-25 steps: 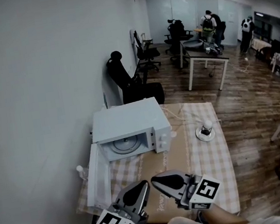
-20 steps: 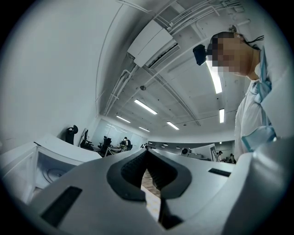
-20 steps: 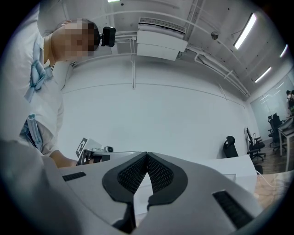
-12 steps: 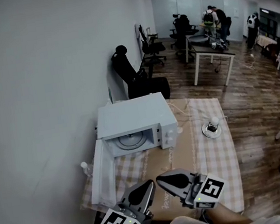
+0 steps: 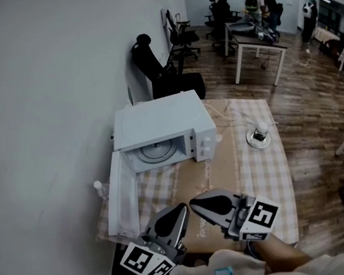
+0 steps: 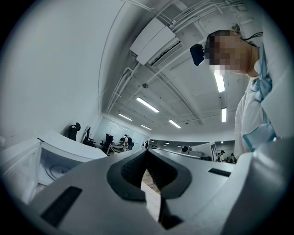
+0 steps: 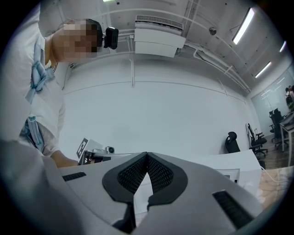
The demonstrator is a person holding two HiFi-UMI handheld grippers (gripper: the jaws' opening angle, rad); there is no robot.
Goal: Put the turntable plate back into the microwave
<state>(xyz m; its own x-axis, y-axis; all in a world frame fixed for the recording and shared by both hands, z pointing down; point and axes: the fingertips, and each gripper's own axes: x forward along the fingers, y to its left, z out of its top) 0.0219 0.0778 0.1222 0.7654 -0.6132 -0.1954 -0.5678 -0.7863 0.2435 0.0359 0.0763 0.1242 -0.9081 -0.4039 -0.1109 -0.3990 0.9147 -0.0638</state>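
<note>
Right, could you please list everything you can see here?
microwave: one, white, door open, table's left side
turntable plate: one, pale, inside the microwave
table: one, checked cloth with brown strip, centre
small white object on round dish: one, table's right side
small bottle: one, pale, table's left edge
office chairs: several, black, behind the table
desk: one, white, far back
people: a few, far back
left gripper: grey, shut, empty
right gripper: grey, shut, empty

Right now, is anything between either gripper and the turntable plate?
Nothing visible does: the microwave door stands open, the turntable plate lies inside, and only table lies between it and the left gripper and right gripper.
</note>
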